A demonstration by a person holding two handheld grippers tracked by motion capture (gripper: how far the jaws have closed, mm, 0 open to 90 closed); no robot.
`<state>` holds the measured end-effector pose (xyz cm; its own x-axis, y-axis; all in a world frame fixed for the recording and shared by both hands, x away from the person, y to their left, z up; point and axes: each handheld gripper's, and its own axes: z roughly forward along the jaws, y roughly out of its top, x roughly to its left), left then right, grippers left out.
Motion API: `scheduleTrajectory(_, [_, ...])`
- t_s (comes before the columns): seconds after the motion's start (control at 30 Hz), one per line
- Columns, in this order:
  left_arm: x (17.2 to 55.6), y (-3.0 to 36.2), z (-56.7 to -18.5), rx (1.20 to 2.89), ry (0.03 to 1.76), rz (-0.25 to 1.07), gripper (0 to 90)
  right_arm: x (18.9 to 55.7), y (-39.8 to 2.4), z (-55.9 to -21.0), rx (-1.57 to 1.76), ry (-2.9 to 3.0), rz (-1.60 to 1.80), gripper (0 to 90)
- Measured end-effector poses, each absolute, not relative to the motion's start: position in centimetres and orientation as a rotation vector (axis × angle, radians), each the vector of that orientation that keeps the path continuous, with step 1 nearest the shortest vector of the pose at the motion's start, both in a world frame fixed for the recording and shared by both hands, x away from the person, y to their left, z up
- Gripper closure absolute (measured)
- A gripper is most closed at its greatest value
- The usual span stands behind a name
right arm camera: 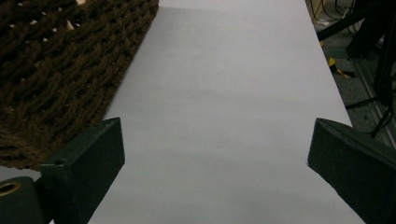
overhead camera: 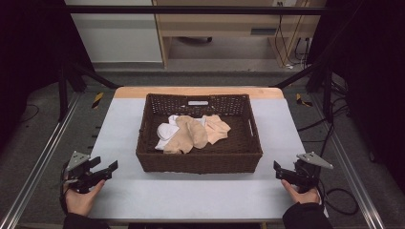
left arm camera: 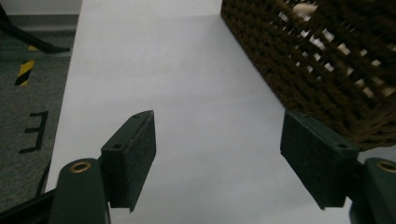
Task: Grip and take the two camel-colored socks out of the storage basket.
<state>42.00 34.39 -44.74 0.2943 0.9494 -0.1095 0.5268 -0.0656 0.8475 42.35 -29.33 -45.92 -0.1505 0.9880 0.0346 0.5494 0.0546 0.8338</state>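
The pale grey table (overhead camera: 143,191) stands in a dim room with cables on the floor, and a brown wicker basket (overhead camera: 198,162) sits at its middle. Inside lies a loose heap of socks (overhead camera: 191,132), beige over white, which I judge I am here to pick out. My left gripper (overhead camera: 106,170) and right gripper (overhead camera: 277,170) rest at the near corners, both spread wide and empty, flanking the basket so either can reach in.
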Motion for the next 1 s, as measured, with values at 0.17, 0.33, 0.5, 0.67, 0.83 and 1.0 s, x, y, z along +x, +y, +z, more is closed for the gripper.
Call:
scheduleTrajectory(0.17, [41.4,34.0,-43.4,1.666,1.316,0.628,29.3,42.2,-29.0,-45.6,1.501,1.744,0.964,3.2])
scheduleTrajectory(0.33, [41.3,33.6,-42.4,1.65,1.294,0.636,31.1,42.1,-29.1,-45.4,1.482,1.731,0.953,5.0])
scheduleTrajectory(0.5, [41.9,33.1,-41.2,1.636,1.269,0.638,31.3,41.9,-29.3,-45.2,1.497,1.698,0.962,4.5])
scheduleTrajectory(0.67, [42.5,32.3,-39.7,1.641,1.233,0.65,31.3,41.9,-29.1,-45.2,1.489,1.712,0.968,4.5])
scheduleTrajectory(0.83, [43.0,31.1,-37.8,1.635,1.192,0.643,31.2,41.8,-28.9,-45.0,1.481,1.712,0.982,4.7])
scheduleTrajectory(1.0, [43.5,29.4,-36.2,1.644,1.15,0.647,31.2,41.8,-28.8,-44.9,1.476,1.712,0.991,5.1])
